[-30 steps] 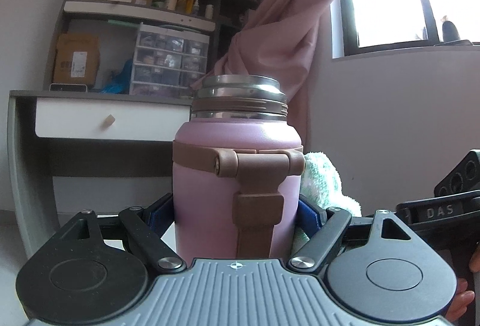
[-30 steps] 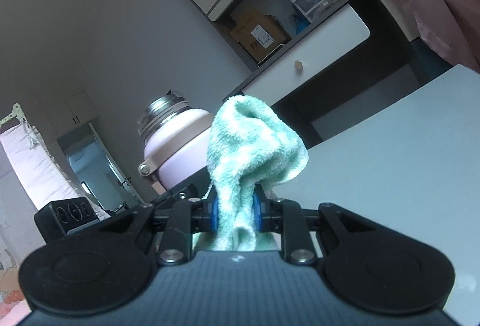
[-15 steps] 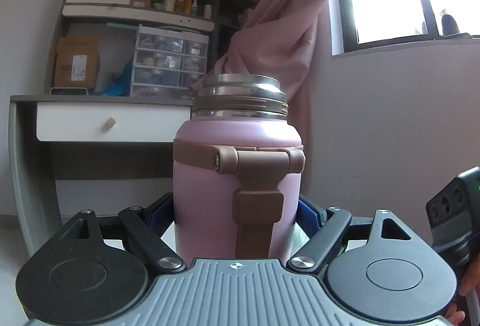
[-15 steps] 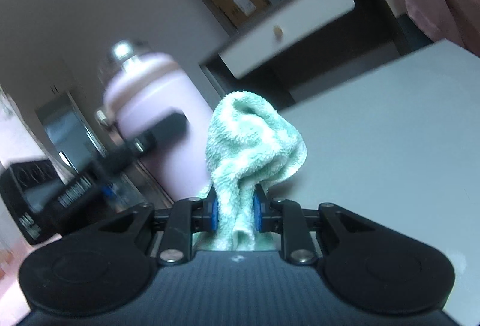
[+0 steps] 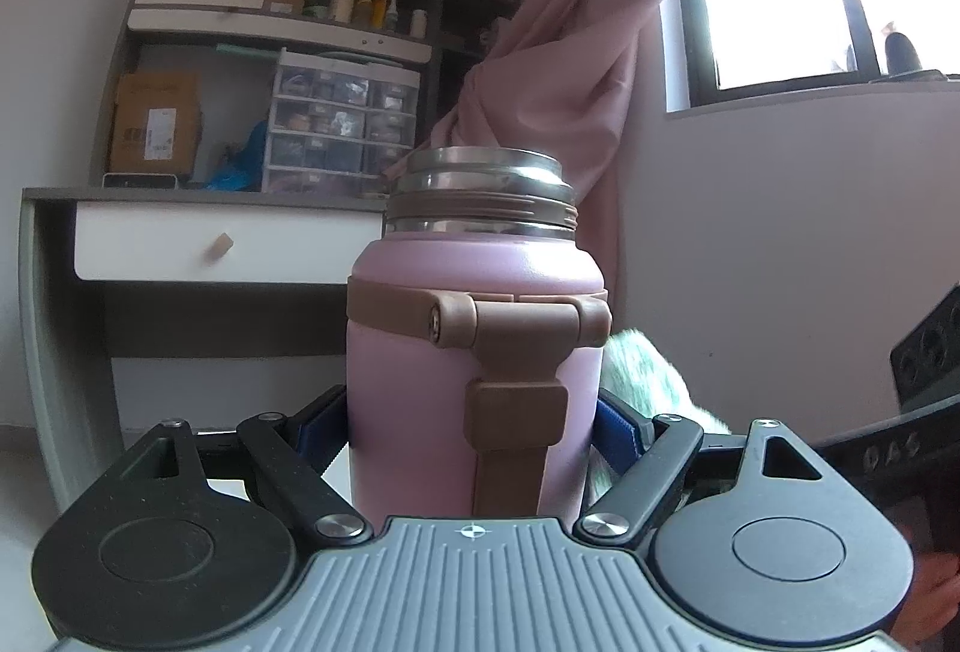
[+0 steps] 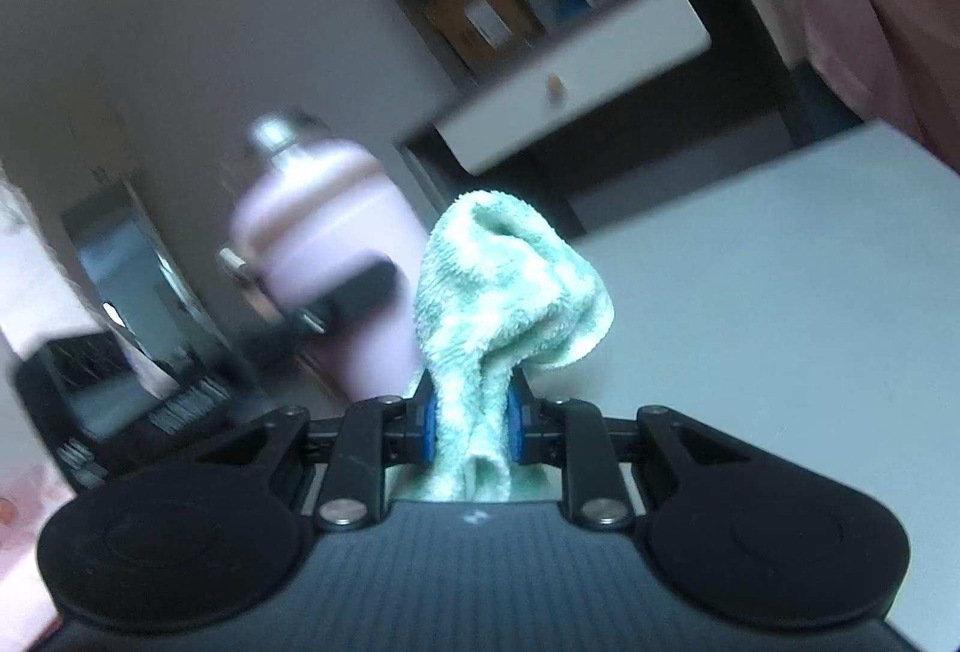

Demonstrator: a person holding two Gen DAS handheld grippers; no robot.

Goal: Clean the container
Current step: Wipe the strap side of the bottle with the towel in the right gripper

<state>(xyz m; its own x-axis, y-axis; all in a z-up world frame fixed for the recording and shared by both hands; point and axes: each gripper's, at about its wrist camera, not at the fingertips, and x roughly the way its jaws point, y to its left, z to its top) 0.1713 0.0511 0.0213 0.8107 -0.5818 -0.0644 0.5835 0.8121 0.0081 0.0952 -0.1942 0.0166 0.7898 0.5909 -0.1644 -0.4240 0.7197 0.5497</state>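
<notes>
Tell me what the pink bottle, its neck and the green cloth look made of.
Pink cylindrical bottle: probably matte-coated metal, showing even, dull colour. Its silver threaded neck: polished steel, going by the bright reflections. Mint-green fluffy cloth: looped terry or microfibre, with a fuzzy pile.

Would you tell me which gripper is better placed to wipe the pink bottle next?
The right gripper: it is clamped on the green cloth beside the pink bottle, while the left gripper is occupied holding that bottle.

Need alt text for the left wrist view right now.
The left gripper is clamped on a lidless pink insulated bottle with a brown handle strap. A green towel peeks from behind the bottle's right side.
</notes>
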